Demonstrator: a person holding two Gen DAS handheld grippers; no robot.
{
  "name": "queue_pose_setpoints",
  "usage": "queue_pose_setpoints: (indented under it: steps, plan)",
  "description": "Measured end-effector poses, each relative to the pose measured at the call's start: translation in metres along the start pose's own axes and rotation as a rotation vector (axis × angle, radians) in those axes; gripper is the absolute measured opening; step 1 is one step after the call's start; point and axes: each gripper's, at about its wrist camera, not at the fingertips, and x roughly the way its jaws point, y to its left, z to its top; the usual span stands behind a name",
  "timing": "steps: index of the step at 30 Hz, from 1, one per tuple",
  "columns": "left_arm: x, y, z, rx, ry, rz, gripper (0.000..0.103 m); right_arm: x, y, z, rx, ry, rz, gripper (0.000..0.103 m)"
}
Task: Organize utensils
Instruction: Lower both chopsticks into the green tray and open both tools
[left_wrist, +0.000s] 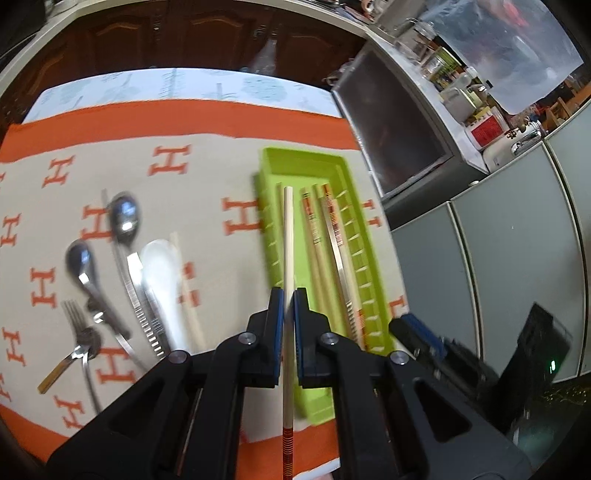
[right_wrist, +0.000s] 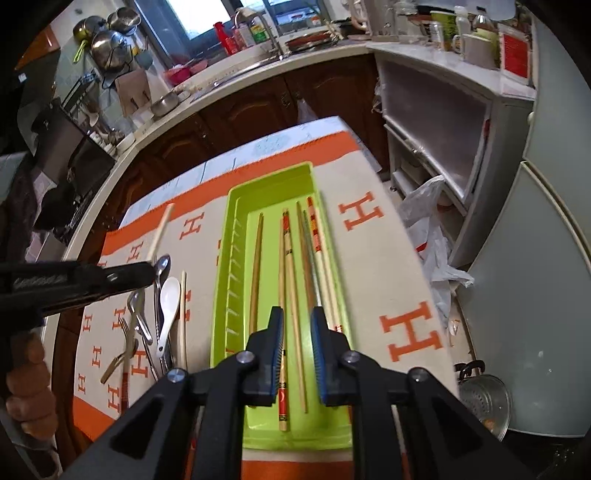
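Note:
My left gripper is shut on a pale chopstick with a red-striped end, held above the left part of the green tray. In the right wrist view the left gripper hovers over the spoons, and its chopstick points away. Several chopsticks lie lengthwise in the green tray. My right gripper stands open over the tray's near end, holding nothing. On the cloth to the left lie two metal spoons, a white spoon, a fork, tongs and one chopstick.
The orange-and-beige cloth covers the table, whose right edge drops to the floor. A plastic bag and a metal colander lie down there. A hand holds the left gripper's handle. Dark cabinets and a cluttered counter stand behind.

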Motion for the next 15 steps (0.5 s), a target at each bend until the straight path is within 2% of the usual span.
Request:
queue_pose_setpoints:
  steps: [8, 15]
  plan:
    - [0.034, -0.040, 0.024, 0.015, -0.006, 0.007, 0.003, -0.013, -0.017, 0.013, 0.029, -0.036, -0.019, 0.015]
    - [0.081, -0.035, 0.038, -0.033, 0.023, 0.062, 0.003, -0.006, -0.025, 0.015, 0.049, -0.029, -0.026, 0.014]
